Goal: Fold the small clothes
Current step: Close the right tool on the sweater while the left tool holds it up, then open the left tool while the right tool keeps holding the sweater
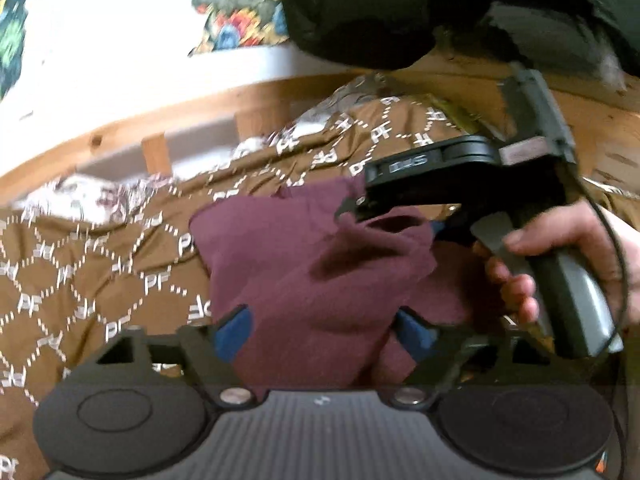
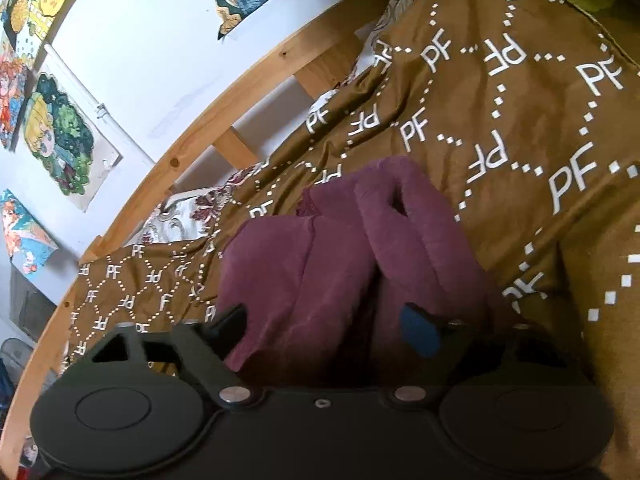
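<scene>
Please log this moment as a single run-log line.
left tool: shut on maroon garment | right tool: shut on maroon garment | surface: brown bedspread

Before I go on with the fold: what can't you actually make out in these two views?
- What kind of garment the maroon cloth is: bunched in both views.
- Left hand-held gripper: the cloth covers the fingertips in the left wrist view, so the grip is unclear.
- Right hand-held gripper: same in its own view; the left wrist view blurs its tips at the cloth.
</scene>
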`<state>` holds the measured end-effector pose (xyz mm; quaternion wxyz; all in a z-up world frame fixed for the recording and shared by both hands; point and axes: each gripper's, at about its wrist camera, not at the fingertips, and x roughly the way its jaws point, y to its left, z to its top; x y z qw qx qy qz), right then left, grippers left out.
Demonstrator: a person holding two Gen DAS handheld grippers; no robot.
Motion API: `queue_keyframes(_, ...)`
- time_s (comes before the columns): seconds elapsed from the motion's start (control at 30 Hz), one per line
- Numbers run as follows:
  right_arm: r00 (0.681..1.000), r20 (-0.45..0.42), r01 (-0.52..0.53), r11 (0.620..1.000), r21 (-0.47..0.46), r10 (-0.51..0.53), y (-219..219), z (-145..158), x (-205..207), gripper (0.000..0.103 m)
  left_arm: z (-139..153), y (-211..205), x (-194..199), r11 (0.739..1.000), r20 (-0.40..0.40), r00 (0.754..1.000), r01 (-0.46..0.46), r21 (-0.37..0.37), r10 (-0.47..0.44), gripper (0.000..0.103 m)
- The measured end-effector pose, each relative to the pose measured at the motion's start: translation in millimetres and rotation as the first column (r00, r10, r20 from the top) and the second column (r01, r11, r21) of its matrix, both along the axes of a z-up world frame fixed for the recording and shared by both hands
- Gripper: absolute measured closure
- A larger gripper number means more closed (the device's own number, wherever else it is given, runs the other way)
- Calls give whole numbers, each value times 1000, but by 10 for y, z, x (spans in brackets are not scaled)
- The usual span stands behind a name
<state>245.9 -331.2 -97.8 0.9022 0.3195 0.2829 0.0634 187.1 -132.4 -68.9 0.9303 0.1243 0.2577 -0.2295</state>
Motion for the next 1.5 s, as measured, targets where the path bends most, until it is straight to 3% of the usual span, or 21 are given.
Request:
queue_keyframes(0.07,1000,-1,5,1000,-3,-5,4,-5,32,37,9,-53,-45,1000,11,1000,23,3,-23,51)
queue_keyframes(0.1,1000,0,4,1000,-9,-4,8,3,48,45,7,-67,-54,1000,9,999,31,2,-31,56)
queue_keyframes(0.23,1000,21,10,999,-47,-9,18,64,84,92,19,-106,-78,1000,11,1000,26,-6,-26,77)
queue_keyframes(0.43,986,163,4,992,-128,17,47,311,-41,96,137,-196,-90,999,11,1000,20,-36,-19,82)
queue_keyframes(0.63,962,271,71,983,-170,-23,-79,546,-199,96,227,-554,-159,998,35,998,59,-7,-58,82)
queue_keyframes(0.73,964,255,120,981,-152,-78,-230,532,-252,96,186,-651,-135,998,-14,998,66,-23,-66,82)
queue_keyframes(1.0,984,67,174,972,-155,-165,-398,319,-221,96,72,-583,-18,994,-110,991,72,-83,-81,80)
queue_keyframes(1.1,985,27,175,974,-146,-173,-401,244,-212,96,82,-537,-36,992,-123,989,72,-100,-84,75)
queue_keyframes(1.2,984,3,178,973,-149,-180,-410,207,-243,96,106,-442,-55,987,-140,985,79,-140,-98,60)
queue_keyframes(1.27,983,0,181,975,-132,-183,-432,203,-286,96,154,-369,-106,982,-136,986,76,-173,-100,35)
queue_keyframes(1.37,982,-14,186,977,-104,-188,-478,172,-316,96,223,-199,-160,972,-126,989,50,-230,-81,16)
queue_keyframes(1.5,978,-27,204,977,-61,-206,-542,148,-374,93,296,48,-175,961,-134,991,-31,-275,-6,1)
